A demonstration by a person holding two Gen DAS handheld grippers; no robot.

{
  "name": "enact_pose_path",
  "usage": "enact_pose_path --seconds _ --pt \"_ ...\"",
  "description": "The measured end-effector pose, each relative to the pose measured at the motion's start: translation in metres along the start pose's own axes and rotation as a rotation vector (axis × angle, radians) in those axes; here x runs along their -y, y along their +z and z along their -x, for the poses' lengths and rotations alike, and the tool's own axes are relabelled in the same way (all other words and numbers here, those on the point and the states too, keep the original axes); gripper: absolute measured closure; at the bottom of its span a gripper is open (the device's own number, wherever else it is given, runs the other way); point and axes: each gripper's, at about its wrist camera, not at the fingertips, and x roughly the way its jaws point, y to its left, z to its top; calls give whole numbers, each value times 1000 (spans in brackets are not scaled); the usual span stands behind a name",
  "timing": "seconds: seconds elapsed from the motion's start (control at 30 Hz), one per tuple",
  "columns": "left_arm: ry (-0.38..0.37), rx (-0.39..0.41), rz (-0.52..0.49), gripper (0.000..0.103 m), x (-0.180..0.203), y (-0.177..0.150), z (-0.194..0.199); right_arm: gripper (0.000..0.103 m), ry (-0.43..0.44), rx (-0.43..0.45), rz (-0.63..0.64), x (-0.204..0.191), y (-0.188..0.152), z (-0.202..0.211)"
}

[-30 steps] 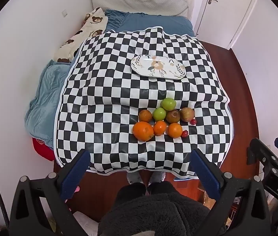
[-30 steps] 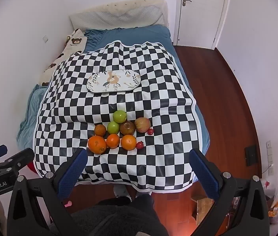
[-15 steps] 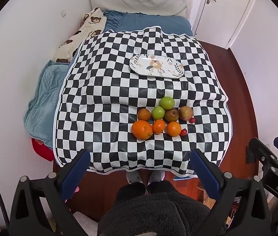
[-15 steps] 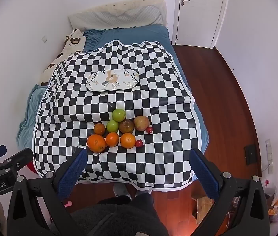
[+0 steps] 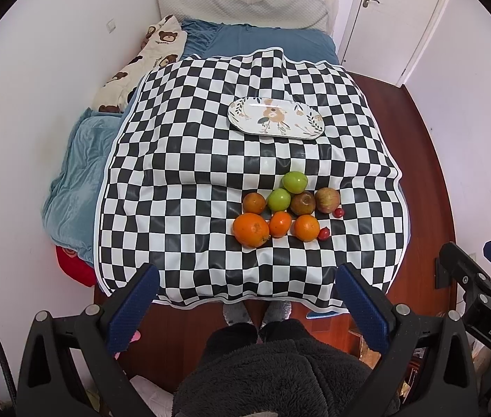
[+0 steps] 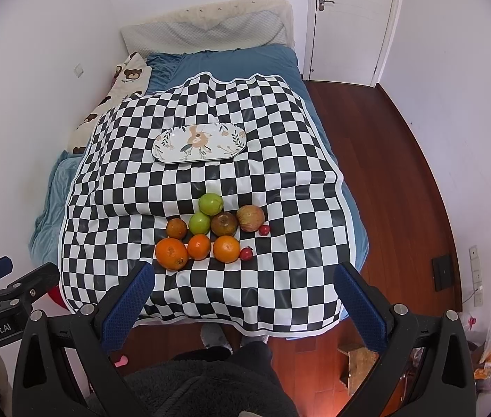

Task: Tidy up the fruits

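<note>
Barely shifted, left tool [image 5: 245, 309] and right tool [image 6: 243, 307] hover apart above fruits [image 5: 280, 212].

Two wrist fisheye views looking down over the foot of a bed.

Both cameras are sitting high and well back, facing forward toward the headboard. The left view is showing the right gripper [image 5: 481, 278] at its right edge; the right view is showing the left gripper [image 6: 6, 278] at its left edge. Both are sharing the checkered cloth [image 5: 183, 160] [image 6: 280, 180], fruit cluster [image 5: 280, 215] [image 6: 210, 232] and oval plate [image 5: 309, 121] [image 6: 165, 142].
</note>
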Motion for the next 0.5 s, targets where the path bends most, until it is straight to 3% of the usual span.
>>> enact_pose_path --seconds 0.5 --pt "0 2 1 0 0 0 0 0 1 1 -1 0 0 0"
